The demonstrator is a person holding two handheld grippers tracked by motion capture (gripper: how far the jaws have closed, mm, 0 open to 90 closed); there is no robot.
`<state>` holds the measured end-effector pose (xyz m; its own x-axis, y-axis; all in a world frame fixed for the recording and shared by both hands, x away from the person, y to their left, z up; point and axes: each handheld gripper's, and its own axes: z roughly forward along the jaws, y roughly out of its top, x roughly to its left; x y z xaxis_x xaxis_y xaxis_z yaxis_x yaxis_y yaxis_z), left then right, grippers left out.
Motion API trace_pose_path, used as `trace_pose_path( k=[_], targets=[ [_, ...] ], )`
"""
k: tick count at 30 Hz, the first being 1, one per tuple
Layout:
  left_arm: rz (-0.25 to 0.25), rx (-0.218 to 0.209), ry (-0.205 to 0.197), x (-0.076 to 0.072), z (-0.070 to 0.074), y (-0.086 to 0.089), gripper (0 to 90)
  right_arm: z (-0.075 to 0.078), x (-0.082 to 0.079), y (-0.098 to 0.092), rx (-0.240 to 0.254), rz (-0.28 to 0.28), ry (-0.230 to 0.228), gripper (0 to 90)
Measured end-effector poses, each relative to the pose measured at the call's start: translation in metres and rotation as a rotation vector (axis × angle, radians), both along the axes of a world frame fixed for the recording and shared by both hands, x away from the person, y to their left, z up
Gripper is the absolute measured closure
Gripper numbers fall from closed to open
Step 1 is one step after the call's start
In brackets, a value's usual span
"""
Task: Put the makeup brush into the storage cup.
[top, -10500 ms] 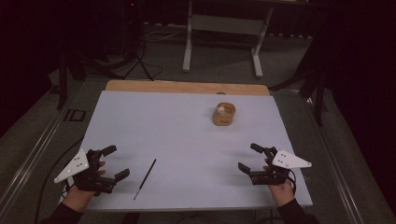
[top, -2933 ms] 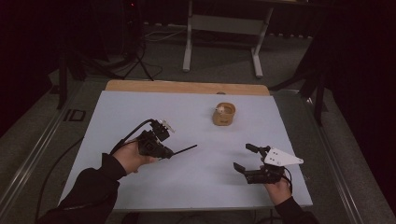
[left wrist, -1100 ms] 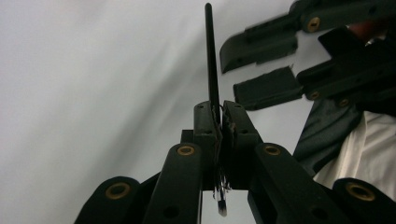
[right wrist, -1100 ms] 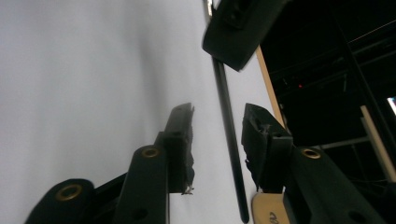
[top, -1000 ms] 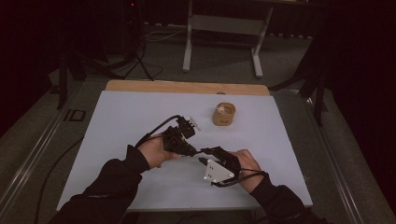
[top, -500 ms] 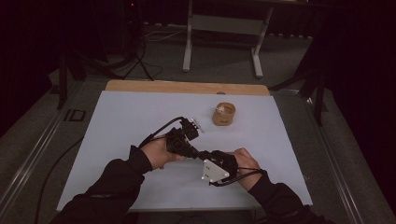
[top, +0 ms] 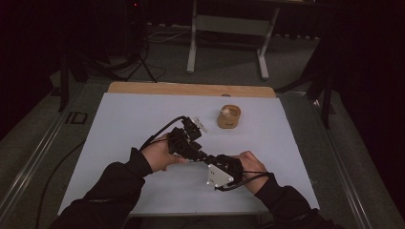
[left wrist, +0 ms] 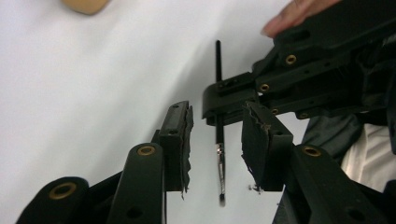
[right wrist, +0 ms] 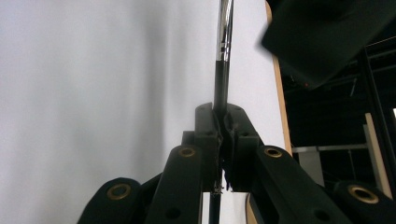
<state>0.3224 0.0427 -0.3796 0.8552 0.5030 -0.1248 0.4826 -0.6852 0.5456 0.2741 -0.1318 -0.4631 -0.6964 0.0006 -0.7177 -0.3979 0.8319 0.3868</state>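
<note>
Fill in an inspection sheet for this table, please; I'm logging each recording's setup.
Surface: white table top, wooden strip along its far edge.
Job's things: thin black brush with a metal collar; small wooden cup standing apart, farther back.
Clutter: nothing seen.
Grippers: right gripper clamped on the brush handle; left gripper open, jaws either side of the brush, not touching it.
Cables: one trails from each gripper; more lie on the floor behind.
Surroundings: dark room, grey stand beyond the table.

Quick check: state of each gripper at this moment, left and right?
Left gripper: open, its fingers either side of the thin brush, not touching it.
Right gripper: shut on the brush handle.
</note>
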Motion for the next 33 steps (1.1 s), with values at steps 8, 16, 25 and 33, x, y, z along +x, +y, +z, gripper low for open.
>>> trace_pose_path(
  k=[8,16,25,33],
  targets=[
    [0.070,-0.023,-0.038,0.001,0.005,0.015,50.7,0.001,-0.001,-0.001,-0.001,0.004,-0.010,85.3],
    [0.119,-0.097,-0.042,0.006,-0.003,0.042,38.0,0.011,0.001,-0.013,0.038,-0.015,-0.009,85.3],
    [0.126,-0.222,-0.083,0.007,-0.014,0.074,11.4,0.027,0.008,-0.025,0.126,-0.050,0.033,85.3],
    [0.174,-0.361,-0.215,0.004,-0.027,0.096,0.4,0.045,0.016,-0.034,0.300,-0.149,0.163,85.3]
  ],
)
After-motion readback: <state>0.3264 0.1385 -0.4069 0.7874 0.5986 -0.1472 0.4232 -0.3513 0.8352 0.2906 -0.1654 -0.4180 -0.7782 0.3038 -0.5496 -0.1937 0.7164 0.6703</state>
